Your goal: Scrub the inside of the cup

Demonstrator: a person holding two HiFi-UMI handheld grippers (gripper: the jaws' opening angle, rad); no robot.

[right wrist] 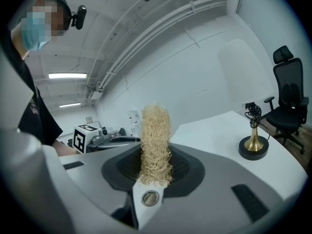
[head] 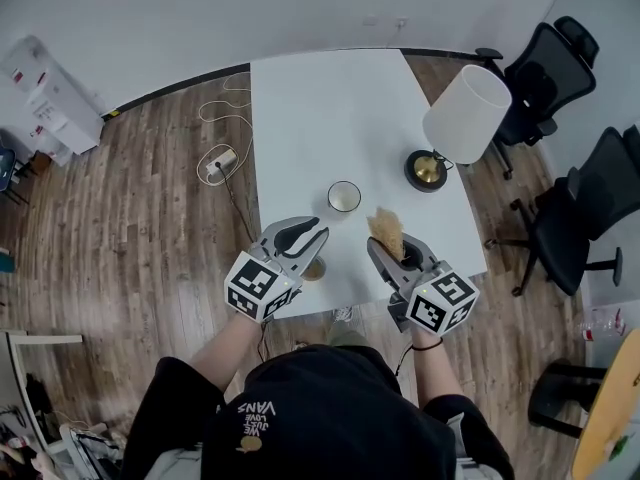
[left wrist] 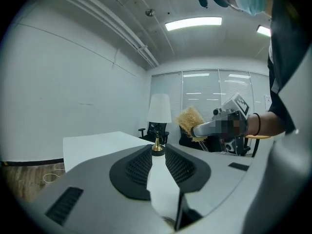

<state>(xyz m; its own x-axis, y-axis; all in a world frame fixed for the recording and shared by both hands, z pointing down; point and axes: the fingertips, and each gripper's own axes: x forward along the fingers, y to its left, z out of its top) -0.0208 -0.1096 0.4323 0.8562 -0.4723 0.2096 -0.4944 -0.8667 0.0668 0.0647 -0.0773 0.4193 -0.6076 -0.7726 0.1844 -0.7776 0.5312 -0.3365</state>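
Right tongs (head: 395, 253) grip a fibrous scrubber (right wrist: 155, 135); left tongs (head: 312, 234) stand narrowly parted.

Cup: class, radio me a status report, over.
Left gripper jaws narrowly apart, empty. Right gripper shut on scrubber. Cup upright on table, untouched. Nothing in the way.

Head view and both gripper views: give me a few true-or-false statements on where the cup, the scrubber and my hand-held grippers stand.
1. The right hand-held gripper is clamped on a loofah scrubber. True.
2. The cup sits between the left hand-held gripper jaws. False: nothing is between them; the cup stands free on the table.
3. The loofah scrubber is inside the cup. False: it is short of the cup.
4. A lamp stands upright to the cup's right. True.
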